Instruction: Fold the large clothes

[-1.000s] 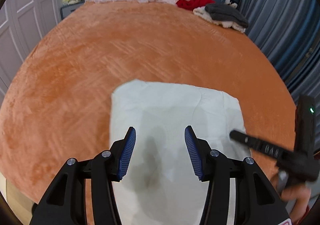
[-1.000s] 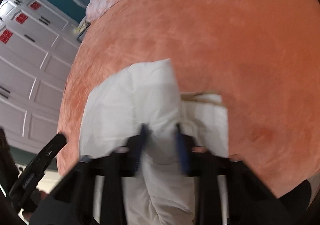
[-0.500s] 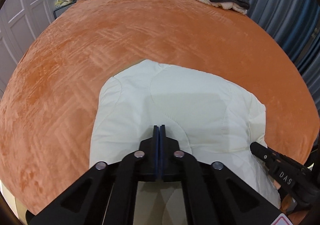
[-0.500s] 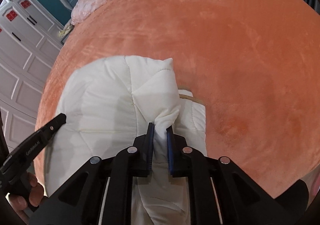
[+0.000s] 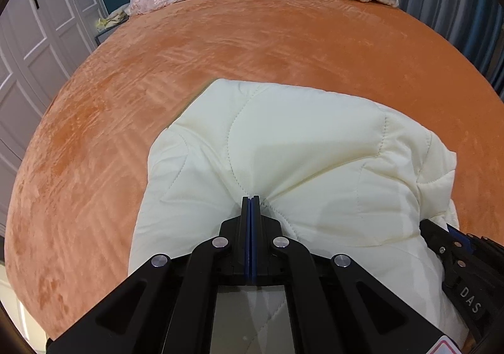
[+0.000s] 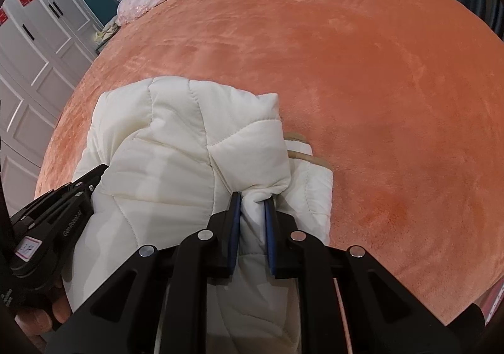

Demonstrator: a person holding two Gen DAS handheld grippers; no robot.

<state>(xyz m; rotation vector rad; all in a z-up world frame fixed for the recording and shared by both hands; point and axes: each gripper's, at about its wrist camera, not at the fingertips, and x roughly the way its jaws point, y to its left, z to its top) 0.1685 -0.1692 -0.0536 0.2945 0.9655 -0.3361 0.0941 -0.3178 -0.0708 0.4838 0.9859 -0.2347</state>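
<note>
A cream quilted jacket [image 5: 302, 158] lies bunched on the orange bed [image 5: 252, 48], its near part hidden under both tools. The left claw [image 5: 250, 206] is pressed together at a jacket seam, though whether it traps fabric cannot be told. The right claw [image 6: 252, 199] pinches a thick fold, its lower half cut off.
</note>
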